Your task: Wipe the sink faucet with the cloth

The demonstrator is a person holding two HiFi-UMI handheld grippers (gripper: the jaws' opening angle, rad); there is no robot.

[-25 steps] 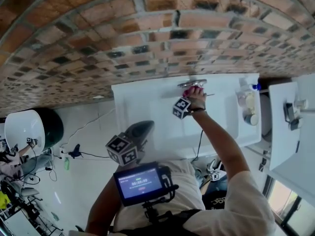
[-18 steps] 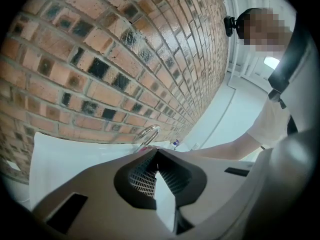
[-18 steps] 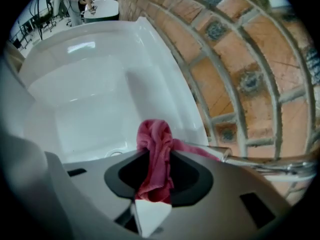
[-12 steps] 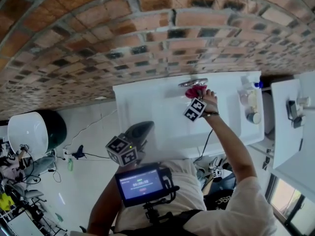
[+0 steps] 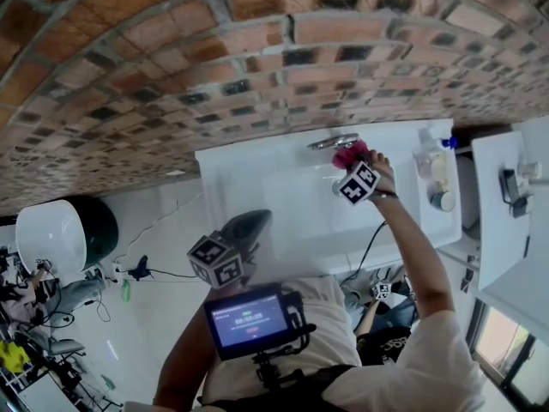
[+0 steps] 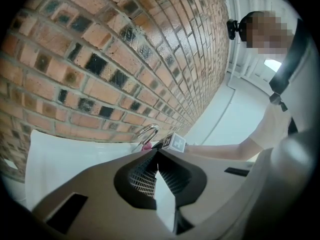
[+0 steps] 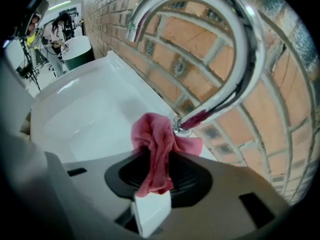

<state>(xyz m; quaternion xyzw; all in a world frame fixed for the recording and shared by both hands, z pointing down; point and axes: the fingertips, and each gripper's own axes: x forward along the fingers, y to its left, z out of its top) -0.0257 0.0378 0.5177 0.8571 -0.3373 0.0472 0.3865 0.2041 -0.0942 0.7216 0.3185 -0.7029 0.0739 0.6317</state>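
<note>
Okay, the right gripper [image 7: 154,181] has its jaws pinching a pink cloth [image 7: 156,141]. The bunched fabric bulges out ahead of them and touches the foot of the chrome gooseneck faucet [image 7: 235,54]. That faucet rises at the back edge of the white sink [image 7: 85,114], tight against the brick wall [image 7: 280,114]. Over on the other side, the left gripper [image 6: 156,170] has its jaws pressed together with nothing between them. It is held near the sink's front, well apart from the faucet.
</note>
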